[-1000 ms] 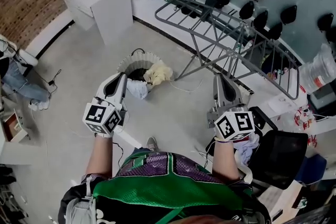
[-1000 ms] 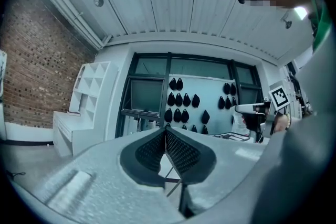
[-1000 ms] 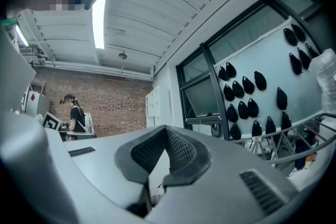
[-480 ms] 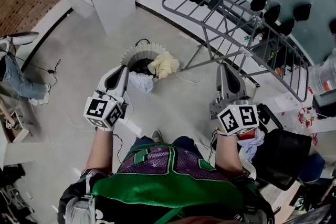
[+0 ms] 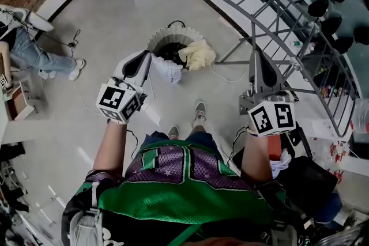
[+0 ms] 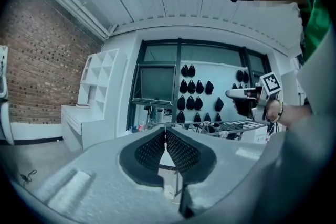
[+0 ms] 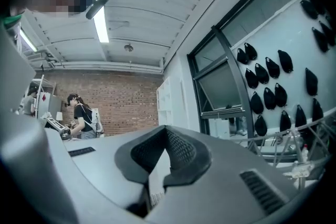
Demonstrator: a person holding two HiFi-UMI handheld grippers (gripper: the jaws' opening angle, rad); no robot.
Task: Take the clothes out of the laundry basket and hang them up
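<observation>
On the floor ahead, the laundry basket (image 5: pixel 154 42) holds clothes (image 5: pixel 198 55); the drying rack (image 5: pixel 300 37) looks bare. The left gripper (image 5: pixel 141 60) and right gripper (image 5: pixel 257 60) are pressed together, empty, so hanging seems not yet begun.

i hold both arms out forward, side by side, well apart. left forearm (image 5: pixel 109 147) and right forearm (image 5: pixel 257 154) bare, roughly parallel. left gripper (image 5: pixel 146 56) points level ahead, jaws pressed together, nothing between. right gripper (image 5: pixel 255 53) likewise level, jaws together, empty. marker cubes face up at me.
</observation>
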